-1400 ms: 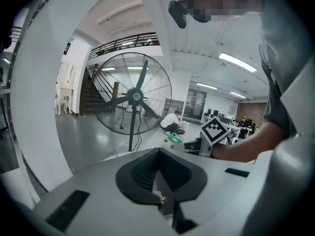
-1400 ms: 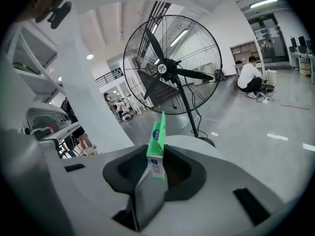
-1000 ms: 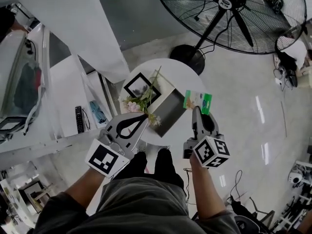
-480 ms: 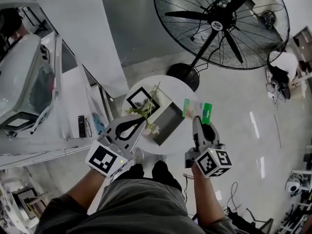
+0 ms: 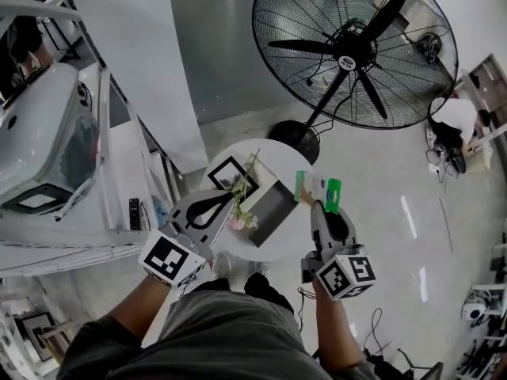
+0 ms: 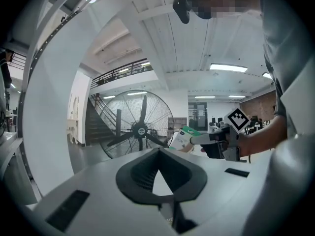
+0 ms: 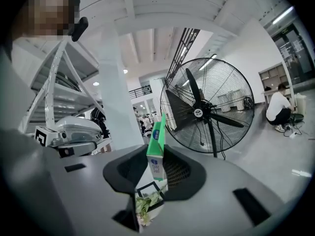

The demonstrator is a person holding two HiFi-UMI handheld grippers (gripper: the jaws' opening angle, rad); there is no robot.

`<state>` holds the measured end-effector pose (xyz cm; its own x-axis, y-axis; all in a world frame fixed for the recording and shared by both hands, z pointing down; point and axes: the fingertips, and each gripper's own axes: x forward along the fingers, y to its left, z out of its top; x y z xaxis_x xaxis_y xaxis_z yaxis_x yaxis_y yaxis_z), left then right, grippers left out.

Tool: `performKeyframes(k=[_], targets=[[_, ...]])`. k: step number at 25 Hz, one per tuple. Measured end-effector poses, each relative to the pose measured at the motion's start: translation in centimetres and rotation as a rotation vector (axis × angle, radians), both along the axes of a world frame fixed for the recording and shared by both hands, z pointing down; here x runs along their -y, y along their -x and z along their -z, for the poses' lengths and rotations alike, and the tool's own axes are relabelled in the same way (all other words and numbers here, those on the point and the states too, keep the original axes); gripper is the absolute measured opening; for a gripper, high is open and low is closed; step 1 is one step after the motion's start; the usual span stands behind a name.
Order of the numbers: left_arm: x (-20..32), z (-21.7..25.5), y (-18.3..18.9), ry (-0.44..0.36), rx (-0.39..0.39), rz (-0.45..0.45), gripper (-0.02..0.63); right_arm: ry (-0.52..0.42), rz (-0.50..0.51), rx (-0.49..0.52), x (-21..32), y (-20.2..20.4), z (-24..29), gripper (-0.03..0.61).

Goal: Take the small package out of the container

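Observation:
My right gripper (image 5: 317, 206) is shut on a small green and white package (image 5: 318, 189), held in the air above the right edge of a round white table (image 5: 277, 244). In the right gripper view the package (image 7: 157, 141) stands upright between the jaws of that gripper (image 7: 158, 159). An open grey box container (image 5: 273, 203) sits in the middle of the table, left of the package. My left gripper (image 5: 230, 199) hovers over the table's left side, shut and empty (image 6: 158, 151). The left gripper view also catches the package (image 6: 183, 137) off to its right.
A black picture frame (image 5: 228, 174) and a spray of flowers (image 5: 240, 212) are beside the container. A large floor fan (image 5: 352, 50) stands behind the table. A white shelf with a remote (image 5: 133, 212) is at the left. A person crouches at far right (image 5: 451, 121).
Both grippers have risen, and the table below looks smaller. The package is still in the right gripper and now sits higher above the table's right edge.

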<state>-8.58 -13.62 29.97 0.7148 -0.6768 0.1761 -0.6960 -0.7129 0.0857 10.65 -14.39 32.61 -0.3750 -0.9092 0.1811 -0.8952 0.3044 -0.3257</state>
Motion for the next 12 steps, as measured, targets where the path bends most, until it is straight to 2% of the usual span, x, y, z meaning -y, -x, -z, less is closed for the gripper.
performKeyframes(k=[8, 10, 12], targets=[[0.3, 1.3, 0.0, -0.041, -0.009, 0.000, 0.014, -0.066, 0.047, -0.033, -0.3, 1.4, 3.1, 0.101], [0.4, 1.9, -0.1, -0.081, -0.007, -0.004, 0.014, -0.080, 0.055, -0.041, -0.5, 1.5, 3.8, 0.101], [0.3, 2.3, -0.1, -0.076, -0.012, -0.001, 0.014, -0.086, 0.058, -0.042, -0.7, 1.6, 4.2, 0.101]])
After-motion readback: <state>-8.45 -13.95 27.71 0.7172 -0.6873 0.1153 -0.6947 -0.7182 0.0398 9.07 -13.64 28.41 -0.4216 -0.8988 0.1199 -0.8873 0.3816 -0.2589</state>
